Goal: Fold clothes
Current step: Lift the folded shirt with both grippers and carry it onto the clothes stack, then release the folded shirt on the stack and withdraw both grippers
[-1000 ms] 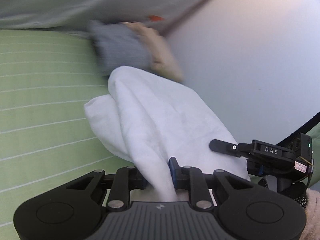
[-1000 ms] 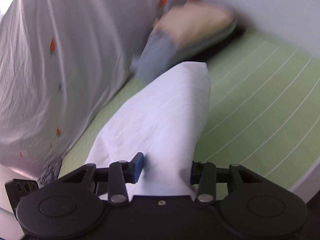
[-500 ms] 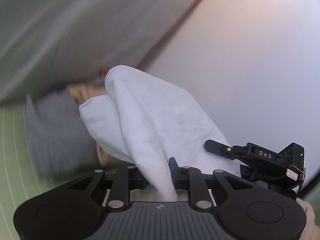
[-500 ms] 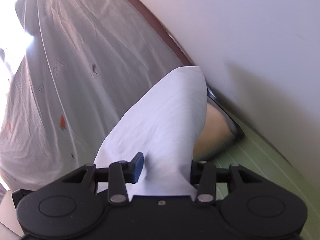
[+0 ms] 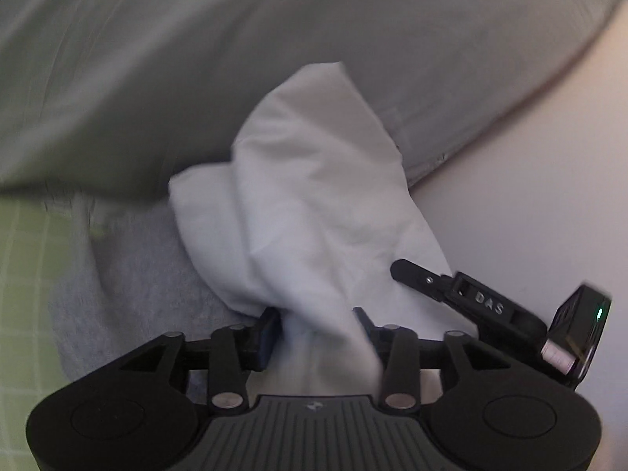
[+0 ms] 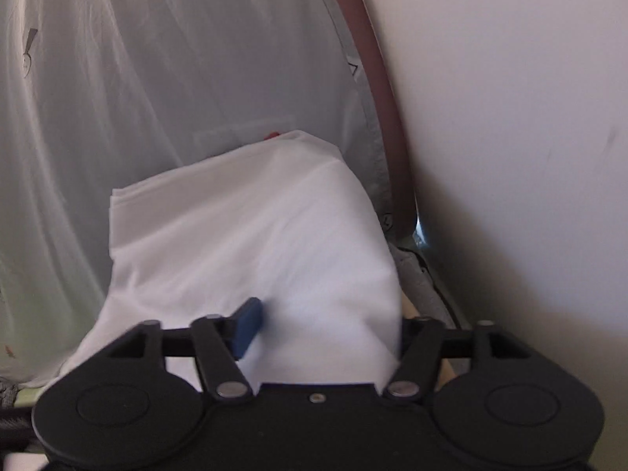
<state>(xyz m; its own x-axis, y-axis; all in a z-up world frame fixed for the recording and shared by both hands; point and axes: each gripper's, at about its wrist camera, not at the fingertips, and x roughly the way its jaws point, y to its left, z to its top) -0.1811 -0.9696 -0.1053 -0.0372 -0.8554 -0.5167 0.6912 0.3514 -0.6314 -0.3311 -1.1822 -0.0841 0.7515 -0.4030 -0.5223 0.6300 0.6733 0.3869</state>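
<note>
A folded white garment (image 5: 314, 196) lies between the jaws of my left gripper (image 5: 318, 325), which are opening; the blue pads stand apart from the bunched cloth. The garment rests over a grey garment (image 5: 129, 274) below it on the left. In the right wrist view the same white garment (image 6: 255, 235) bulges between the jaws of my right gripper (image 6: 329, 325), which are opening too. Its left blue pad (image 6: 247, 325) shows; the cloth hides the right one. A black finger of the right gripper (image 5: 431, 282) reaches in from the right of the left wrist view.
A pale grey patterned sheet (image 6: 157, 78) hangs close behind the garment. A white wall (image 6: 510, 117) and a brown bed-frame edge (image 6: 376, 98) close off the right. The green striped bed cover (image 5: 23, 274) shows at far left. Something beige (image 6: 408, 306) peeks from under the white garment.
Both grippers swept the white garment across the bed to the corner by the wall, over the grey garment. Both pairs of jaws have spread wider around the cloth.
</note>
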